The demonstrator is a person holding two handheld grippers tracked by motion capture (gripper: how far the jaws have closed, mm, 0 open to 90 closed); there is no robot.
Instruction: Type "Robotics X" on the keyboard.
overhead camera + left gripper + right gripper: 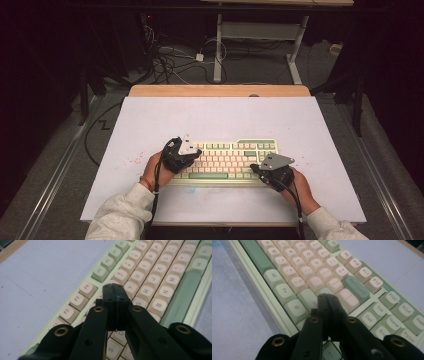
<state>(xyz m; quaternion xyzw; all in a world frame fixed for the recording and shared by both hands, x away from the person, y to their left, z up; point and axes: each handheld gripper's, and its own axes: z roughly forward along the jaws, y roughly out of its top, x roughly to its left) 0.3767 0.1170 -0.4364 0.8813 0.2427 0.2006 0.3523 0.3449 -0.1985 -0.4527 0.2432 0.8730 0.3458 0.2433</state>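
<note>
A cream and pale green keyboard (227, 161) lies in the middle of the white table top. My left gripper (192, 156) hovers over its left end, jaws shut with nothing between them; in the left gripper view its tips (114, 290) sit above the upper letter rows of the keyboard (155, 282), near the Y key. My right gripper (256, 168) rests at the keyboard's lower right corner, also shut and empty. Its closed tips (326, 298) point over the right shift area of the keyboard (312, 267), beside the green backspace key.
The white table top (150, 125) spreads wide around the keyboard, with faint red specks at the left. A wooden edge (220, 90) runs along its far side. Beyond it stand a desk frame and tangled cables (170, 60) on the floor.
</note>
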